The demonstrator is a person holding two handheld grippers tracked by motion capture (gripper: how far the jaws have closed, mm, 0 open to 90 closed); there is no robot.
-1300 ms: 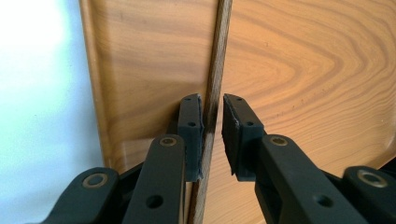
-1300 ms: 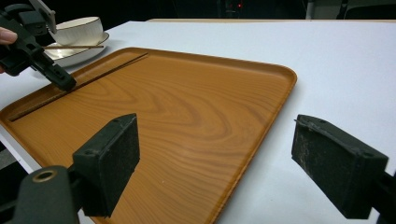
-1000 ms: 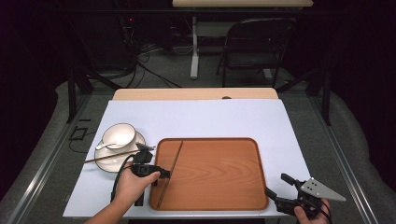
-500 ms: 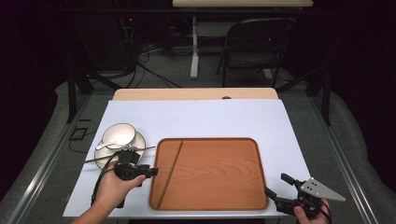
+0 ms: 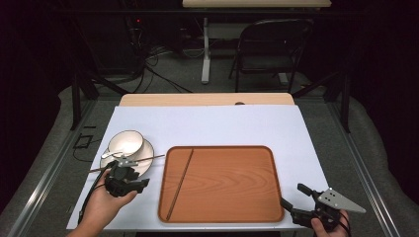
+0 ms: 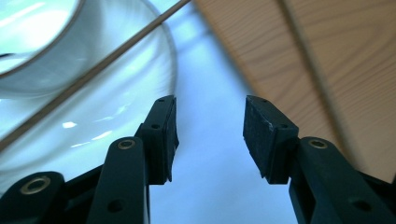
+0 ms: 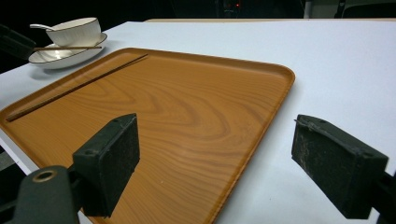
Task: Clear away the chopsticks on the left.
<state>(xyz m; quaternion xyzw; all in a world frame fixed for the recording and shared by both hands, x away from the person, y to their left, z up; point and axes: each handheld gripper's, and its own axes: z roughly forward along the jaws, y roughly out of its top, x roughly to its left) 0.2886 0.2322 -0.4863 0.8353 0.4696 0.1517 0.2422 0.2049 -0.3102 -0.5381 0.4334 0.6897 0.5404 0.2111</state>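
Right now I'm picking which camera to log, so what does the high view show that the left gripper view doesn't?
High view alone: the bowl with its spoon, the whole wooden tray, the right gripper, a chair.
Left gripper view alone: the left gripper close up, jaws apart, nothing between them.
Both: the saucer, the chopstick across the saucer, the chopstick on the tray, the white table.

No writing, label, brand, number or sign could be read anywhere in these pictures.
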